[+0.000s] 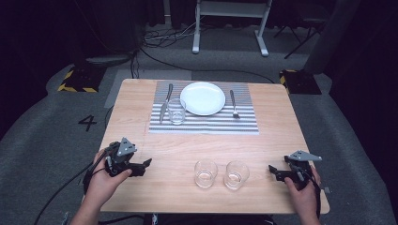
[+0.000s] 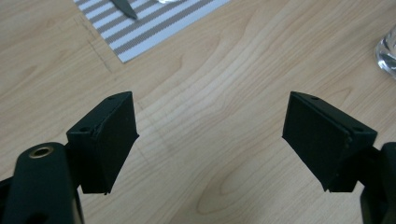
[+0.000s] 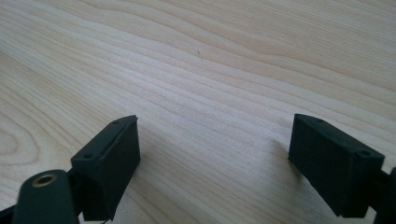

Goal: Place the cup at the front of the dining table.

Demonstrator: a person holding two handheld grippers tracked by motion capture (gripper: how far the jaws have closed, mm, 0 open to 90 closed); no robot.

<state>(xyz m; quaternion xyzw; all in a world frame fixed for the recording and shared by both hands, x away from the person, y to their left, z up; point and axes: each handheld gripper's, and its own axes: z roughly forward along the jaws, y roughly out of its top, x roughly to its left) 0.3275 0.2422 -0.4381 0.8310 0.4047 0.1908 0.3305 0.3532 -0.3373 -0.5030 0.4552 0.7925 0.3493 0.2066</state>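
Dark room, grey carpeted floor (image 1: 42, 140) with a white "4" marked left of the table; black-and-yellow striped blocks sit at the far corners and a white frame stands at the back. Light wooden table (image 1: 281, 122) in the middle. On its far half lies a grey-and-white striped placemat (image 1: 206, 124); on it a white plate (image 1: 202, 98), a fork (image 1: 233, 104) just right of the plate, a knife (image 1: 165, 102) left of it, and one clear glass (image 1: 177, 111) between knife and plate, close to the plate's rim. On the near half, two more empty clear glasses stand upright side by side, close but apart: left glass (image 1: 206, 173) and right glass (image 1: 236, 175). Both lie between the two tools. Left tongs (image 1: 146, 164), held in the person's left hand (image 1: 105, 180), sit low over the table near the left edge, pointing right toward the left glass, well short of it. Left gripper view: jaws spread wide, nothing between them, bare wood below; a corner of the placemat and the knife tip at top left, the edge of a glass at the far right. Right tongs (image 1: 271, 170), in the right hand (image 1: 302, 187), sit near the right edge, pointing left toward the right glass, with a gap between. Right gripper view: jaws spread wide over bare wood grain, holding nothing.
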